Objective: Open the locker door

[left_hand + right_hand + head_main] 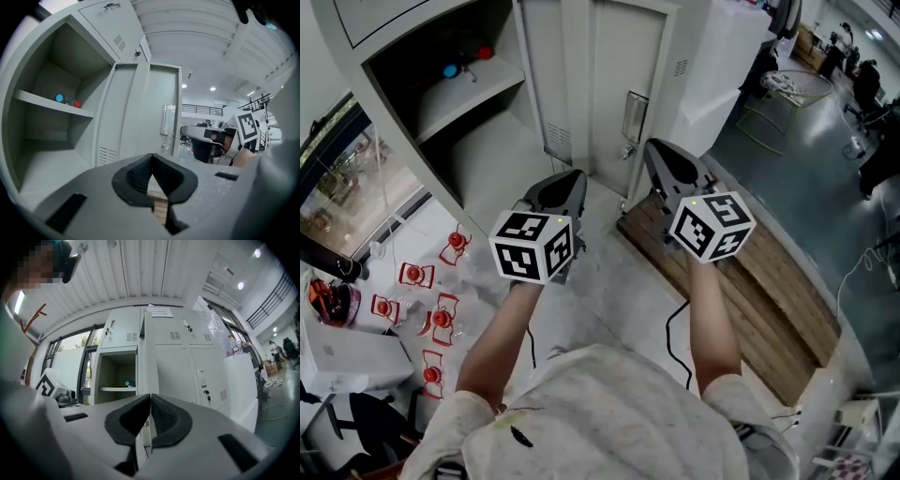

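So the door (600,75) is already standing wide open here. It's being seen edge-on in the right gripper view, swung out from the locker (492,164), while its inner face is being shown to the left gripper view. The right gripper (656,155) is being held with its jaws squeezed together, tips right at the door's free edge near the latch (635,117). Whether that edge is actually being pinched can't be told, tbh. The left gripper (567,180) is being held just beside it, in front of the open locker, jaws also closed with nothing between them. Inside, a shelf (478,98) is being used for a small blue thing (450,70) and a red one (485,53). A wooden pallet (769,272) is being seen on the floor by the right gripper.
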A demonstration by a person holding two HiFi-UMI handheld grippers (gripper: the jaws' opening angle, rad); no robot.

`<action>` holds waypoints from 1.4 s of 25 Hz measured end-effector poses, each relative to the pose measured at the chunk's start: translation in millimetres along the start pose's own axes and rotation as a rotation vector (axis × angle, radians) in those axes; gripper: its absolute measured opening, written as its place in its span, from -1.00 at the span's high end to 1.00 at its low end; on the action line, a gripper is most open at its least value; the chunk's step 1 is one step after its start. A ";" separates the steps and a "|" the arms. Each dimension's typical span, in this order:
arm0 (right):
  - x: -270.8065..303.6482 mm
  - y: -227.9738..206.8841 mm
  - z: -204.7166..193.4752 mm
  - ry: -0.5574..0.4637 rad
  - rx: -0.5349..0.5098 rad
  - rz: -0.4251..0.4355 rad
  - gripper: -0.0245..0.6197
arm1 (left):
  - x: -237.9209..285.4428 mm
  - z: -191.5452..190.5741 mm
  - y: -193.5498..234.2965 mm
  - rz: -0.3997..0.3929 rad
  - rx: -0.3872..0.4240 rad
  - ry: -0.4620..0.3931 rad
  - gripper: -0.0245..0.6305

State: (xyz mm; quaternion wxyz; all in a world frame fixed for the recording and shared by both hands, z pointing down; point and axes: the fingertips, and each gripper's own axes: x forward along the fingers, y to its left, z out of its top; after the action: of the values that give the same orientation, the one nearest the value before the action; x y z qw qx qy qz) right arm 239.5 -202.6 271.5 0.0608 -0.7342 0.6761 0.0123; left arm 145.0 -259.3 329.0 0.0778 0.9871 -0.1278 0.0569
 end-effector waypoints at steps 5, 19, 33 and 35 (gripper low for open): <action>6.7 -20.9 -0.5 0.000 0.011 -0.030 0.89 | 5.2 1.1 5.5 0.000 0.003 -0.001 0.91; 14.5 -41.2 -1.2 -0.007 0.009 -0.072 0.89 | 25.4 6.2 -6.3 -0.031 0.036 0.000 0.91; 1.1 -25.6 5.1 -0.013 -0.011 -0.054 0.89 | 10.1 5.0 -12.1 0.007 0.036 0.001 0.91; -1.4 -24.0 6.2 -0.016 -0.010 -0.048 0.89 | 9.1 3.4 -14.4 0.009 0.036 0.003 0.91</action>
State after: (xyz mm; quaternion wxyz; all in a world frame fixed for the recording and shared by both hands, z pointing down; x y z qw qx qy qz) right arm 263.6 -198.7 267.2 0.0625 -0.7504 0.6577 0.0202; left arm 157.8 -248.3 324.8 0.0599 0.9876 -0.1313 0.0611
